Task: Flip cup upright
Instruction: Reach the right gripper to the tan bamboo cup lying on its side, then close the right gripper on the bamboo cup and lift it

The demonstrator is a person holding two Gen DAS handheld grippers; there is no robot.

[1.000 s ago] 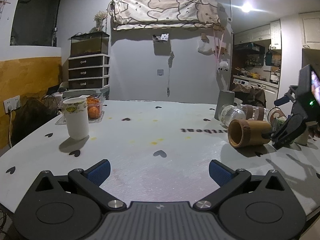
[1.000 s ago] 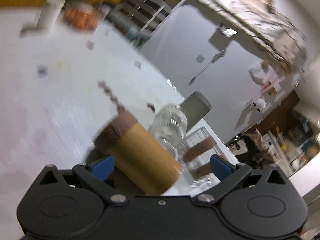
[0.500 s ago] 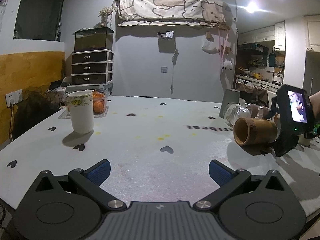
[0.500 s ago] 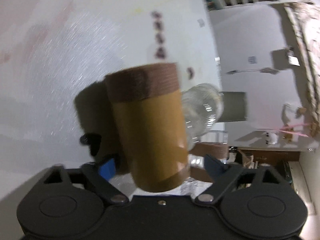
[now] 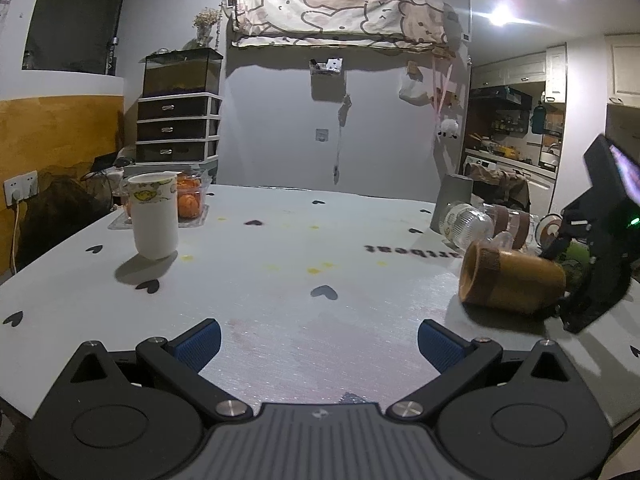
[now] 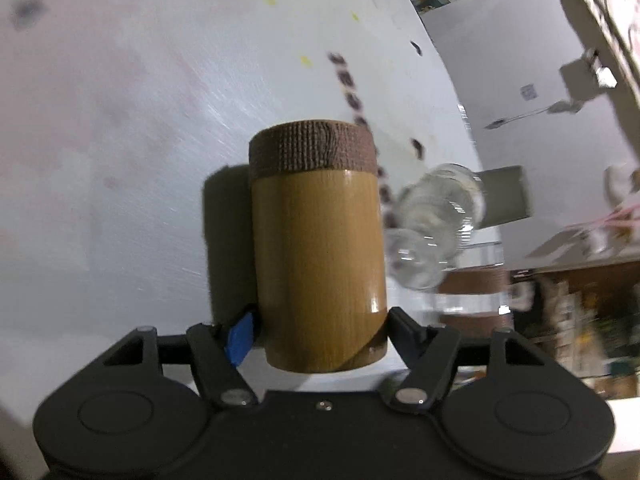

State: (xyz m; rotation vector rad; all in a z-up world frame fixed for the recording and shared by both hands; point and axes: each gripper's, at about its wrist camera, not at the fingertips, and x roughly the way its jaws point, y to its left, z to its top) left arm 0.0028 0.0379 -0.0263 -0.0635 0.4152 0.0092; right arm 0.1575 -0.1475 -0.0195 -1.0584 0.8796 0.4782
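A brown bamboo cup (image 5: 512, 280) with a dark woven band at its mouth lies on its side at the right of the white table (image 5: 280, 272), mouth toward the left. My right gripper (image 6: 320, 330) is shut on the base end of the bamboo cup (image 6: 316, 248), its fingers pressed on both sides; the gripper's body shows in the left wrist view (image 5: 596, 272). My left gripper (image 5: 318, 340) is open and empty, low over the table's near edge.
A white paper cup (image 5: 154, 216) stands upright at the left, with a tray of oranges (image 5: 188, 204) behind it. Clear glass jars (image 5: 466, 224) and a grey cup (image 5: 452, 200) lie close behind the bamboo cup.
My right gripper has closed on the bamboo cup's base and turned in line with it. The cup has shifted slightly. My left gripper has hardly moved.
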